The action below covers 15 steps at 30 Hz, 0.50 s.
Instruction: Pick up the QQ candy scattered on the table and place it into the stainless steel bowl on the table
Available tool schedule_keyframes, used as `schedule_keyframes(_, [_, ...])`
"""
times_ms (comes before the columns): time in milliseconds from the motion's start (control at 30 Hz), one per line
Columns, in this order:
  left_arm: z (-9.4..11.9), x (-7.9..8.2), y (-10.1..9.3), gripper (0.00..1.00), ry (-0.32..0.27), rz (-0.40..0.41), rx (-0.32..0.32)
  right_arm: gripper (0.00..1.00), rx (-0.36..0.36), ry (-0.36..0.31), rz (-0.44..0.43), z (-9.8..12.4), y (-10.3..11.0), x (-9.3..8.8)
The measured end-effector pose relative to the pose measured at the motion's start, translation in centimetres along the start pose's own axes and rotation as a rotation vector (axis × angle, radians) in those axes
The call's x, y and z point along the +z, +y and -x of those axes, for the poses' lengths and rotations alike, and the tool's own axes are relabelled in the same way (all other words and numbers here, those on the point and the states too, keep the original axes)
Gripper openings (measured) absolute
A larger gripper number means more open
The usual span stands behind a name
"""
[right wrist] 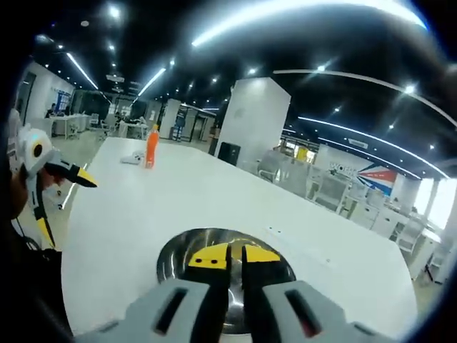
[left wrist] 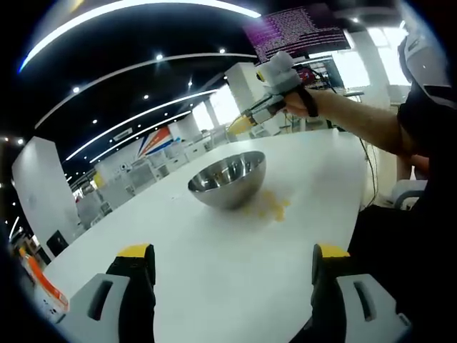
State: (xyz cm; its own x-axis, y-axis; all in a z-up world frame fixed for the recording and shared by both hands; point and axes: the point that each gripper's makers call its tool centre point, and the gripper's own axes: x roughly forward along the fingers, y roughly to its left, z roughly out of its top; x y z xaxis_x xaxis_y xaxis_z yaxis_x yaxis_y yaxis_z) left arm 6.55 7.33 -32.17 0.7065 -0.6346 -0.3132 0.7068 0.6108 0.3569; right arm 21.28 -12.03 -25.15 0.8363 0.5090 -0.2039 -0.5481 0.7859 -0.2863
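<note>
- Left gripper (left wrist: 232, 268): fingers spread wide, holding nothing, over white worktop (left wrist: 214, 257).
- Right gripper (right wrist: 235, 259): fingers nearly closed above shiny steel bowl (left wrist: 228, 179); any grip can't be told.
- Yellow candies (left wrist: 271, 206) lie beside the bowl.

Your right gripper view has an orange bottle (right wrist: 151, 146) standing upright at about ten o'clock, far down the white table (right wrist: 128, 214). Just beside it, on its nine o'clock side, lies a small pale object (right wrist: 133, 158), too blurred to identify. A white pillar (right wrist: 253, 125) rises at twelve o'clock, with white chairs (right wrist: 321, 189) lined up toward two o'clock. In your left gripper view, a dark screen with purple text (left wrist: 296, 30) hangs at one o'clock, and an orange-and-white thing (left wrist: 44, 289), possibly a packet, sits at eight o'clock.
</note>
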Motion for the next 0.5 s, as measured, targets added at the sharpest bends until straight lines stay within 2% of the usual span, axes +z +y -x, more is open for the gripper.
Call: schedule_keyframes(500, [0.2, -0.1, 0.0, 0.91, -0.003, 0.008, 0.004, 0.06, 0.003, 0.099, -0.022, -2.1, -0.4, -3.9])
